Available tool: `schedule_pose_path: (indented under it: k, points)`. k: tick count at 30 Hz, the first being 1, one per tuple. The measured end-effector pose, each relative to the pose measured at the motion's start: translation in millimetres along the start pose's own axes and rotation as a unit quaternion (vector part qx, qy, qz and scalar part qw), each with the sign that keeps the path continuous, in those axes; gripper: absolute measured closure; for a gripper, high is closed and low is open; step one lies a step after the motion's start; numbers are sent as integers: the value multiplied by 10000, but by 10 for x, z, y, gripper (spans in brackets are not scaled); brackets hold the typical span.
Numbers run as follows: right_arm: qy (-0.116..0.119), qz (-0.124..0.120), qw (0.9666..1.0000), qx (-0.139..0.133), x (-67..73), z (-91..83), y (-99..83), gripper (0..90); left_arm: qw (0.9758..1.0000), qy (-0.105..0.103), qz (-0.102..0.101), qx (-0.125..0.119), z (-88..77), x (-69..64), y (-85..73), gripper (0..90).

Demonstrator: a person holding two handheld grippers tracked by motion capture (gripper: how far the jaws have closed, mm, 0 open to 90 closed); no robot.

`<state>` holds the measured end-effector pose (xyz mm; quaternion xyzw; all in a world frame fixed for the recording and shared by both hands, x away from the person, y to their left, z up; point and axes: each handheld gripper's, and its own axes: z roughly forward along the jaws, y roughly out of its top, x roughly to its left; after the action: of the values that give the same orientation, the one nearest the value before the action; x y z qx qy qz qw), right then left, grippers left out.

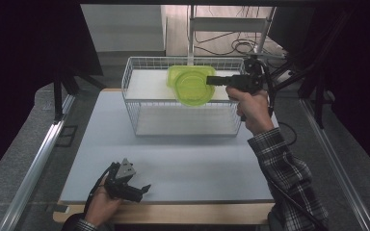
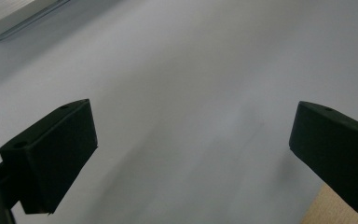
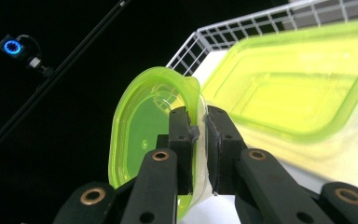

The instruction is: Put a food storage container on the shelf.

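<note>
A translucent green lid (image 1: 192,90) hangs tilted over the white wire basket (image 1: 183,60). My right gripper (image 1: 211,81) is shut on its rim, reaching in from the right. In the right gripper view the black pads (image 3: 182,126) pinch the lid (image 3: 140,135) edge-on. Behind it a rectangular green container (image 3: 298,88) lies on the basket's raised white shelf, the same container (image 1: 185,73) showing behind the lid in the high view. My left gripper (image 1: 142,190) rests near the table's front left, and its jaws (image 2: 191,135) stand wide open over bare white surface with nothing between them.
The basket's wire rim (image 3: 242,28) stands up around the shelf. The white table mat (image 1: 173,159) ends at a wooden front edge (image 1: 173,214). Metal rails (image 1: 33,163) run along both sides, and dark stands and cables sit behind the basket.
</note>
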<state>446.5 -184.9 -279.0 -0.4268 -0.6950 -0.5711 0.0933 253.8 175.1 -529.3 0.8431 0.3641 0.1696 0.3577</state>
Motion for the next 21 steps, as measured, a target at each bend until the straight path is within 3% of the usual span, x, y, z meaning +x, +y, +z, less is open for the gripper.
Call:
schedule_pose_path:
  k: [10, 21]
  points:
    - [-304, -10, 9991, -307, 7, 136, 255, 812, 10000, -12, -6, -9, -2, -1, 0, 6]
    - [-656, 162, 9964, -506, -111, 261, 416, 811, 10000, -29, 6, -2, 4, -6, -2, 6]
